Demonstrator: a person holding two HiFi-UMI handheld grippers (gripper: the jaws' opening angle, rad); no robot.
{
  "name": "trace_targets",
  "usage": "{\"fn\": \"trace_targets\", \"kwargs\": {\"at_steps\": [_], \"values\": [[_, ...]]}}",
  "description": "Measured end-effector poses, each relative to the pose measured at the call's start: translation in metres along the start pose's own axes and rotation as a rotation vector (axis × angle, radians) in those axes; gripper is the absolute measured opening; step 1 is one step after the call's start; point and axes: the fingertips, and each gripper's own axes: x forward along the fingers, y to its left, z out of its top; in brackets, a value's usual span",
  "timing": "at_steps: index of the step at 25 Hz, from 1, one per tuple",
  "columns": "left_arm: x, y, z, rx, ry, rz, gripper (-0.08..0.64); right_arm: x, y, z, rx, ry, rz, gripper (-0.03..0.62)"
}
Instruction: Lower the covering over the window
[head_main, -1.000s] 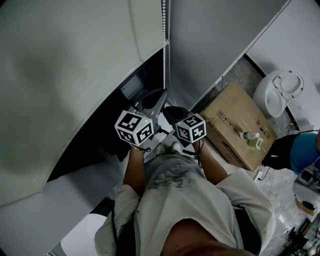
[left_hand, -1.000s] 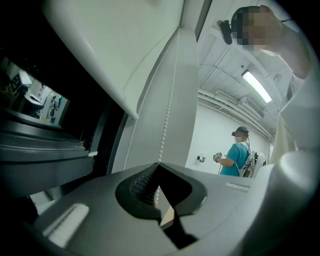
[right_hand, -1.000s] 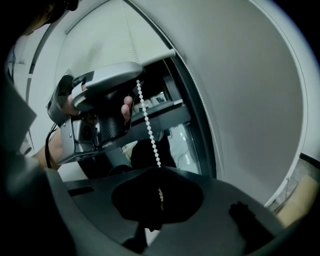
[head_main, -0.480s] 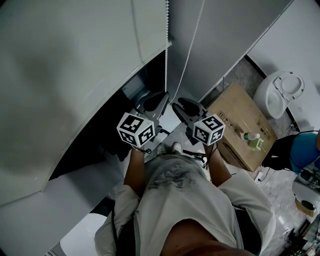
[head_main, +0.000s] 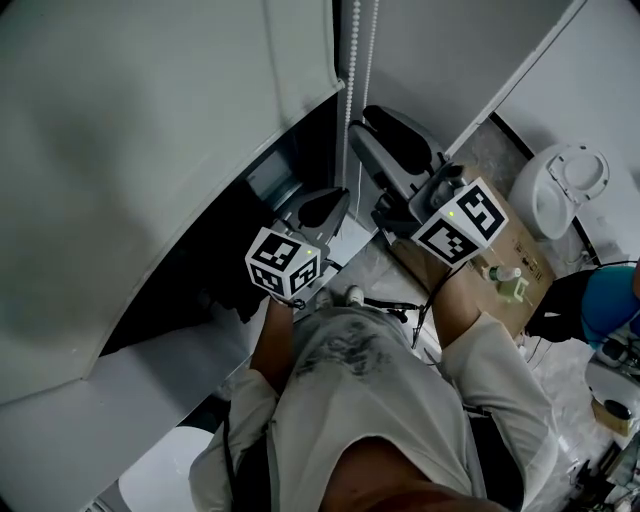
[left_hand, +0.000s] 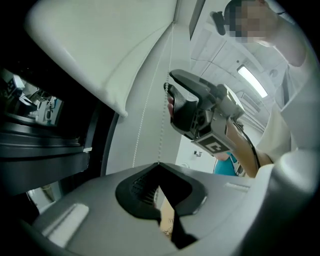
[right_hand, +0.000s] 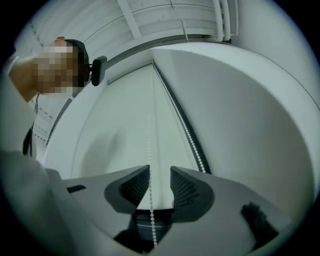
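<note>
A white roller blind (head_main: 150, 150) hangs over the dark window opening (head_main: 215, 270). Its bead chain (head_main: 352, 60) drops in two strands beside the blind's right edge. My left gripper (head_main: 325, 200) is low and shut on one strand; in the left gripper view the bead chain (left_hand: 161, 135) runs down into the closed left gripper (left_hand: 159, 165). My right gripper (head_main: 360, 122) is raised above it. Its jaws have just been opening, and in the right gripper view the right gripper (right_hand: 160, 185) is open with a chain strand (right_hand: 150, 165) hanging loose between the pads, close to the left one.
A cardboard box (head_main: 470, 290) with a small green bottle (head_main: 508, 280) on it stands on the floor to the right. Behind it is a white toilet (head_main: 560, 185). Someone in blue (head_main: 610, 300) is at the right edge. The grey wall (head_main: 430, 60) flanks the chain.
My right gripper let go of the chain low down, opened, and rose well above the left gripper along the chain. The left gripper stayed put, still shut on its strand.
</note>
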Motion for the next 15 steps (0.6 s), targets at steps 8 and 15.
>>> {"fn": "trace_targets", "kwargs": {"at_steps": [8,15], "values": [[-0.002,0.0,0.002,0.001,0.001,-0.007,0.008,0.019,0.008,-0.013,0.034,0.021,0.04,0.028],[0.003,0.003,-0.008,-0.003,0.03,-0.001,0.008,0.018,0.003,-0.024,0.033,0.058,0.032,0.026]]}}
